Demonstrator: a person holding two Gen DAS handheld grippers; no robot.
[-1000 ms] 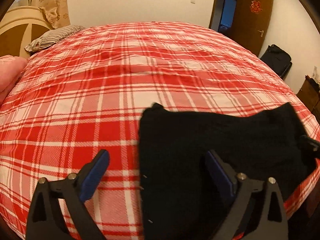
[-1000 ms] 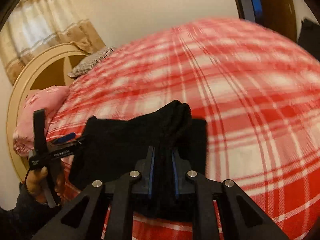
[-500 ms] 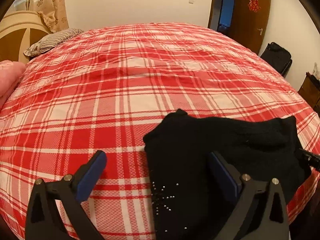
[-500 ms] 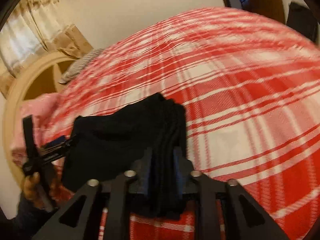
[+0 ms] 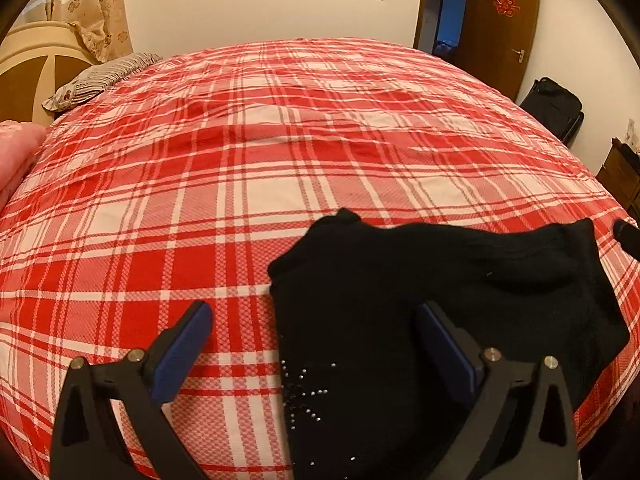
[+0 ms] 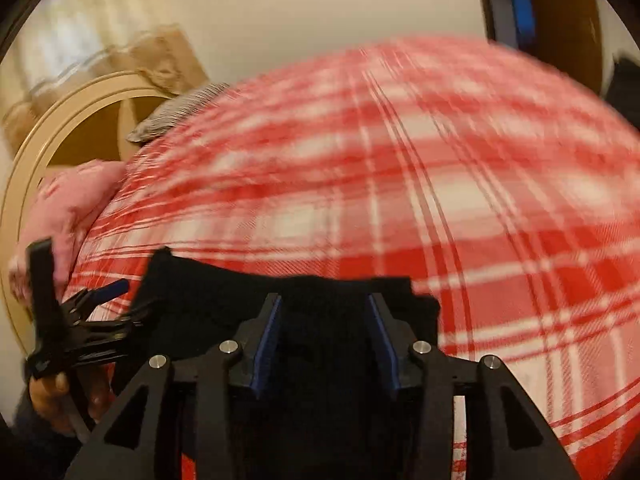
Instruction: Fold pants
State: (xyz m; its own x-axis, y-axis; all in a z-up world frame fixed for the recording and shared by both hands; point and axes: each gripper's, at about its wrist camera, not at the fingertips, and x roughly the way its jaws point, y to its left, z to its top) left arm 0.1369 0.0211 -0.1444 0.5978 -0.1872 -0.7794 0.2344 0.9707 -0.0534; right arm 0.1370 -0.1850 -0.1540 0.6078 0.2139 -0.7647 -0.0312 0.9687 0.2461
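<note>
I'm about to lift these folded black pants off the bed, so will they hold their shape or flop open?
The pants will probably flop: the knit-looking cloth lies in soft rumpled layers on the bedspread. Lifted by one edge, the fold likely falls open. They look light, and pushing would likely bunch them rather than slide them. The right gripper, jaws just opened, straddles them unclamped.

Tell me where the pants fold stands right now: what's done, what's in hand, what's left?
Done: the black pants lie on the plaid bedspread as a compact, folded-looking bundle. In hand: nothing is gripped. The right gripper has just been opening, with the cloth between its pads but not pinched; the left gripper stands wide open over the pants' left edge. Left: perhaps a final tidy; I can't tell whether another fold is needed.
</note>
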